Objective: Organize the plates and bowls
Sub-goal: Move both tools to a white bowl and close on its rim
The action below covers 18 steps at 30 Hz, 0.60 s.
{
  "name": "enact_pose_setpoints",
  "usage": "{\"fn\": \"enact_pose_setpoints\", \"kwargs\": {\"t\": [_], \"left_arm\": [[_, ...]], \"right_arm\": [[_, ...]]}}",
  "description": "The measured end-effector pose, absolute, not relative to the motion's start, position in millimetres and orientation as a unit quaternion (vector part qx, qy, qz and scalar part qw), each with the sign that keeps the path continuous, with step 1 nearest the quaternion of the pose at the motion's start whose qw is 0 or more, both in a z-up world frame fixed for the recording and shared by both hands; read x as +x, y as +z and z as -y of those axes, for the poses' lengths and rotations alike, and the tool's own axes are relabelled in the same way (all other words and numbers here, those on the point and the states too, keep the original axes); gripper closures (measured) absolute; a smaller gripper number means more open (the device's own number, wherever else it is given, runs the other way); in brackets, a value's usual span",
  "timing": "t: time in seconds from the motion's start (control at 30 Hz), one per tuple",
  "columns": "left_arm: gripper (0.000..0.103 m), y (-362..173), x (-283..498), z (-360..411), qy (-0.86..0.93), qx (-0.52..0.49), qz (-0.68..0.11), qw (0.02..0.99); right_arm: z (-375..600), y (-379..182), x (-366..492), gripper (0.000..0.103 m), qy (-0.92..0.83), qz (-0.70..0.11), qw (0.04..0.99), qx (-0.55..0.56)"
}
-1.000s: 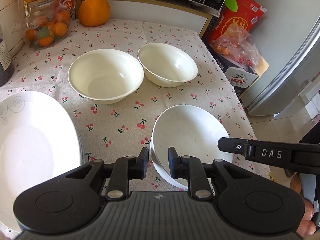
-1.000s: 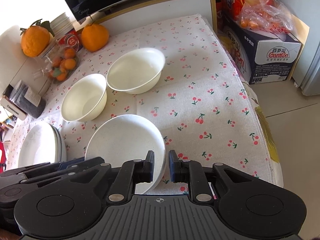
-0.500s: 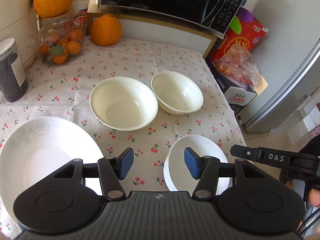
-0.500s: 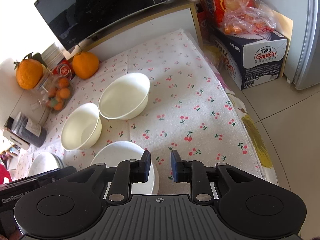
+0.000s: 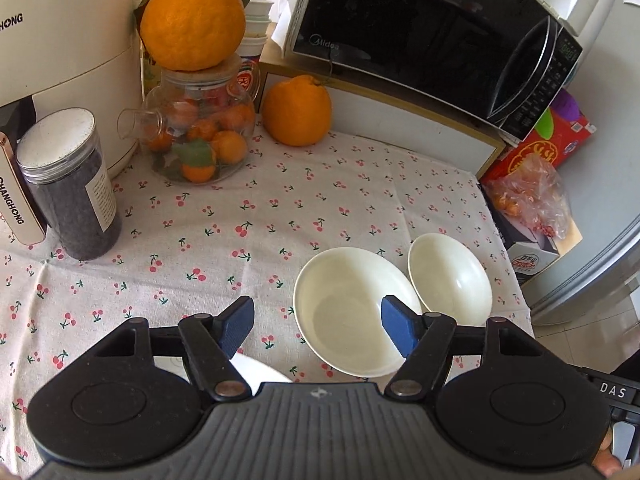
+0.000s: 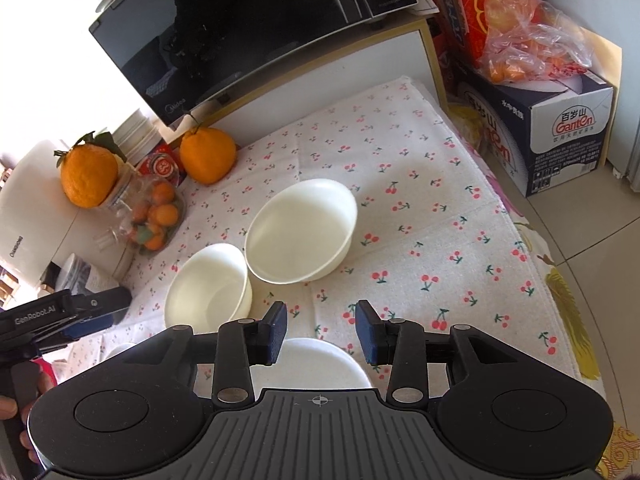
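Note:
Two cream bowls stand side by side on the cherry-print tablecloth: a larger bowl (image 5: 344, 312) (image 6: 300, 232) and a smaller bowl (image 5: 450, 278) (image 6: 208, 288). A white plate (image 6: 320, 364) lies just under my right gripper; a sliver of another white plate (image 5: 256, 370) shows under my left gripper. My left gripper (image 5: 318, 330) is open and empty, above the table, its right finger over the larger bowl's rim. My right gripper (image 6: 321, 330) is open and empty, above the white plate's far edge. The left gripper also shows in the right wrist view (image 6: 68, 316).
At the back stand a microwave (image 5: 432, 36), a loose orange (image 5: 296, 110), a glass jar of small oranges (image 5: 200, 136) with a big orange on top, a dark canister (image 5: 72, 184) and a white appliance (image 5: 60, 40). Boxes (image 6: 540, 120) stand beyond the table's right edge.
Both grippers have opened and pulled back and up from the white plate, which lies on the table. The left view has swung left toward the jar and canister.

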<state>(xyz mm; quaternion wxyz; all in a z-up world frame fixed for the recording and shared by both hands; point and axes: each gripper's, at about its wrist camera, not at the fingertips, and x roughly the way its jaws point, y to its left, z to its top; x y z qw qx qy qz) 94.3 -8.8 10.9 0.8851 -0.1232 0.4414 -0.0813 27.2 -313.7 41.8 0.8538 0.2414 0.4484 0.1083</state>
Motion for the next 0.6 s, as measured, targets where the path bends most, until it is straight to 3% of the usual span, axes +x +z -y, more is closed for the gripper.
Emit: {"fn": "enact_pose_setpoints", "kwargs": {"t": [0.3,0.6], "left_arm": [[0.046,-2,111,2,-0.084,-0.135,-0.449,0.879],[0.065,-17,121,9,-0.084,-0.110,-0.458,0.878]], "right_arm": [[272,14,74,0.066,0.153,-0.502,0.809,0.265],[244,5,85,0.066,0.156,-0.513,0.807,0.250]]}}
